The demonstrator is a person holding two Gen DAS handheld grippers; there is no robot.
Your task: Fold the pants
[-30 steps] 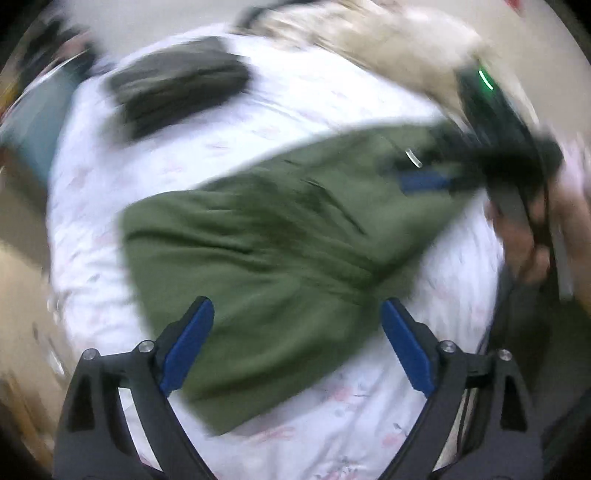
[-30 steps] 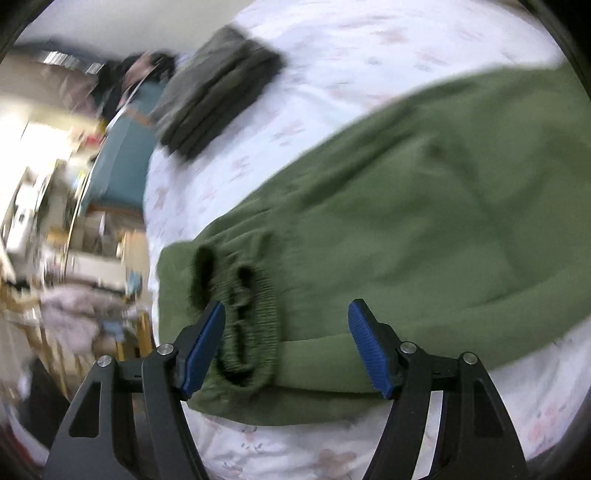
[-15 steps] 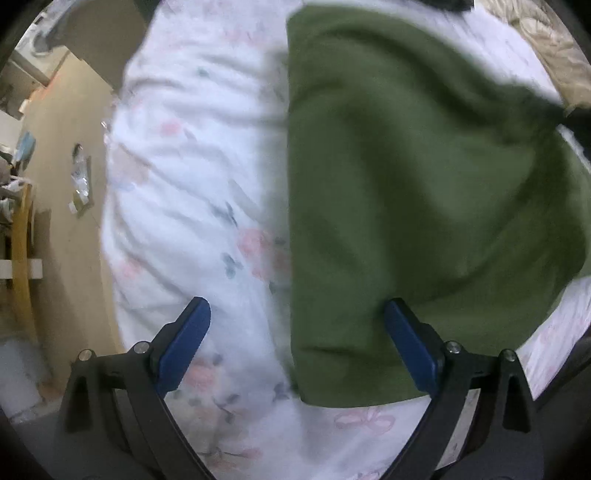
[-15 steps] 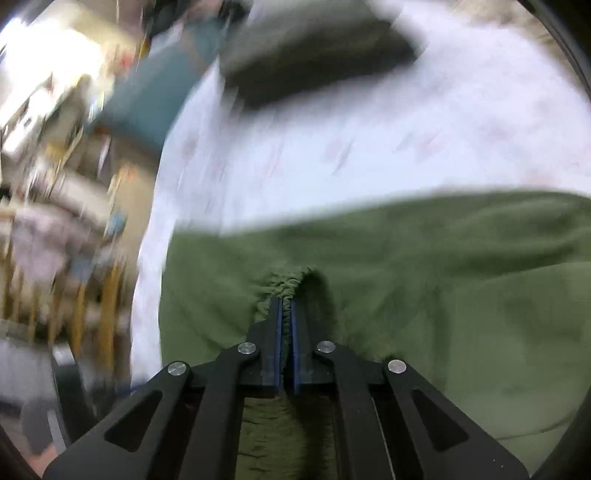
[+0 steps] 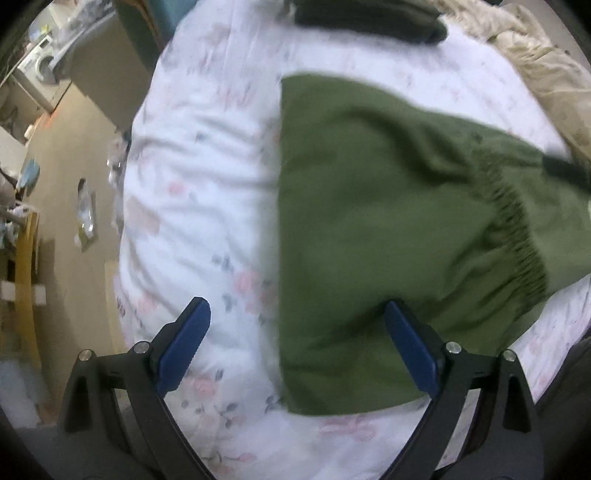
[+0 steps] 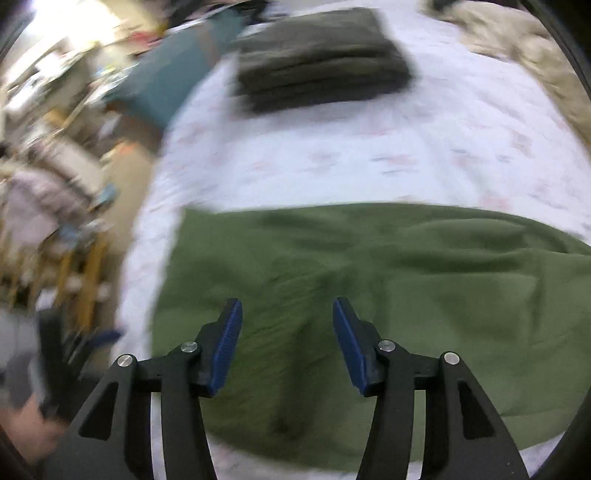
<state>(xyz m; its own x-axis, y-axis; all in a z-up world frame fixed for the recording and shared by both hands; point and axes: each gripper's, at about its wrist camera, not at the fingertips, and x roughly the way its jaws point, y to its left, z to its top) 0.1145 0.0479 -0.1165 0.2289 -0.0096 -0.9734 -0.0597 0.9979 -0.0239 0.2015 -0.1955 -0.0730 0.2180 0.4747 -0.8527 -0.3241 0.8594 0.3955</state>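
Olive green pants (image 5: 388, 229) lie folded over on a white floral bed sheet (image 5: 199, 177); their gathered elastic waistband (image 5: 513, 225) shows at the right. My left gripper (image 5: 295, 343) is open above the pants' left folded edge, one finger over the sheet and one over the cloth. In the right wrist view the pants (image 6: 388, 295) fill the lower half. My right gripper (image 6: 286, 339) is open and empty just above the cloth.
A dark folded garment (image 6: 321, 59) lies at the far side of the bed, also in the left wrist view (image 5: 369, 18). A beige blanket (image 5: 543, 70) lies at the right. The bed's left edge drops to a cluttered floor (image 5: 62, 177).
My right gripper was shut on the waistband half a second ago; it has opened and let the cloth go. My left gripper stayed open and shifted slightly over the pants' edge.
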